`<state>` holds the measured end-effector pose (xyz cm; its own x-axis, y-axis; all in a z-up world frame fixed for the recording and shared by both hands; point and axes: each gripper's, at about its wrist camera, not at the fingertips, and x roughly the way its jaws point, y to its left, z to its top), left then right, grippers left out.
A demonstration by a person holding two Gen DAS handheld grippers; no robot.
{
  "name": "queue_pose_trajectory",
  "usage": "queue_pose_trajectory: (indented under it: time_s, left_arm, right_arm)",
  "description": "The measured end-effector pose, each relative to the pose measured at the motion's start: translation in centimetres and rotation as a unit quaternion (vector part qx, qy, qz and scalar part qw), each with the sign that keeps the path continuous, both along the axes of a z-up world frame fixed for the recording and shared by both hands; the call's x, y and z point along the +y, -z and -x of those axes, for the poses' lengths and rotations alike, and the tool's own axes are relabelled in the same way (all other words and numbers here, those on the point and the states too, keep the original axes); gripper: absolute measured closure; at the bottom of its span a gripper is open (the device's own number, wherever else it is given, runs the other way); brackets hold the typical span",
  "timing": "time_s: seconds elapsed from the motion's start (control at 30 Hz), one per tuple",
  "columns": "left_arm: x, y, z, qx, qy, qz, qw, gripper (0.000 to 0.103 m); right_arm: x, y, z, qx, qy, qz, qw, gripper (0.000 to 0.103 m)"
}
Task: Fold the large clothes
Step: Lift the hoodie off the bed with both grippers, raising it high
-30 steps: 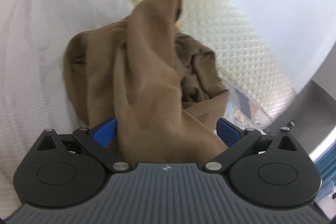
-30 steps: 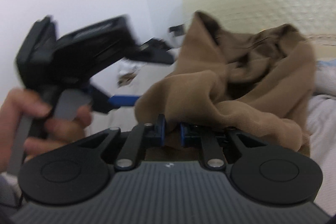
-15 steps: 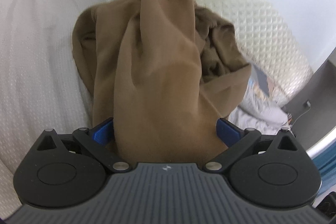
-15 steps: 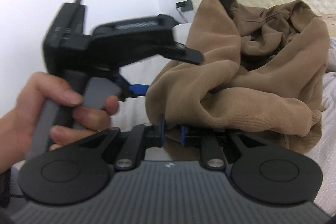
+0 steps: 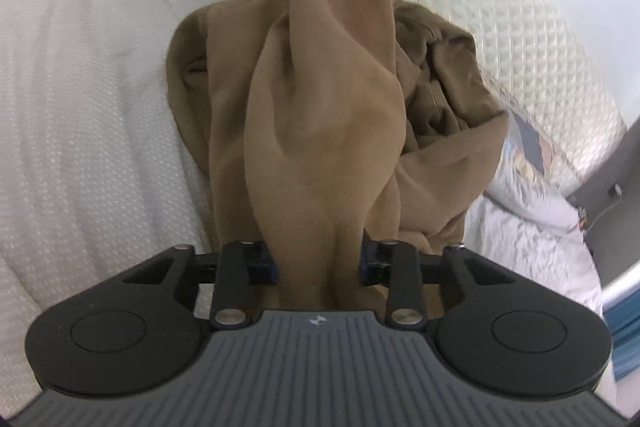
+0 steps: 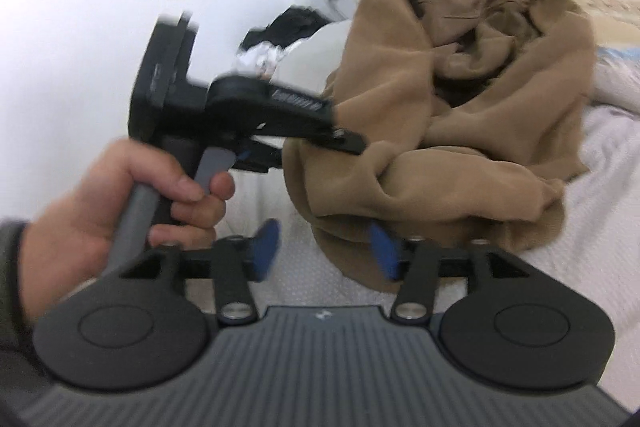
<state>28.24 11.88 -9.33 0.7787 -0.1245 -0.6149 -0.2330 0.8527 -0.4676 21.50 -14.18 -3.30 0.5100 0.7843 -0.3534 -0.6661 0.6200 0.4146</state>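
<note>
A large brown garment (image 5: 320, 115) lies bunched on a white bed cover (image 5: 80, 107), with one fold standing up in a peak. My left gripper (image 5: 318, 263) is closing, and its blue pads press a thick fold of the garment from both sides. In the right wrist view the garment (image 6: 460, 131) sits right of centre. There a hand (image 6: 120, 195) holds the left gripper (image 6: 316, 151) against the cloth's left edge. My right gripper (image 6: 324, 251) is opening. Its blue pads stand apart, with only bed cover (image 6: 600, 207) between them. The garment's hem hangs just in front of the right pad.
A cream quilted headboard (image 5: 500, 27) runs behind the garment. A patterned pillow (image 5: 528, 147) and a grey bedside unit (image 5: 612, 167) lie to the right. Dark clothing (image 6: 296, 23) is heaped by the white wall at the bed's far left.
The left jaws went from wide open to closed on the brown fold. The right jaws, which pinched the garment before, have spread and let it go. The right view has shifted and blurred.
</note>
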Motion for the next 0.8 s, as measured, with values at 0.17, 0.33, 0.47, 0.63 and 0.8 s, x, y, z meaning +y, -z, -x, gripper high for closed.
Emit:
queue_pose_trajectory:
  time_s: [0.17,0.33,0.47,0.63,0.8]
  left_arm:
    - [1.9,-1.2,1.3,-0.018,-0.034,0.025,0.9990,0.079]
    - [4.6,-2.0,2.9,-0.041,-0.090,0.050,0.9938,0.081]
    - [6.7,-2.6,4.0,-0.064,-0.141,0.045,0.9868,0.084]
    - [9.9,-2.4,4.8,-0.078,-0.193,0.054,0.9766,0.085]
    - [12.1,-1.6,5.2,-0.081,-0.223,0.060,0.9695,0.086]
  right_arm:
    - [-2.8,-1.7,-0.5,-0.007,0.059,-0.008,0.998,0.025]
    - [-1.6,-3.6,-6.8,-0.007,0.146,0.007,0.989,0.024]
    - [1.0,-2.5,-13.8,0.051,0.228,0.033,0.972,0.021]
    - [5.6,-0.2,-20.2,0.073,0.282,0.058,0.955,0.021]
    - [8.4,1.5,-22.7,0.061,0.353,0.149,0.922,0.025]
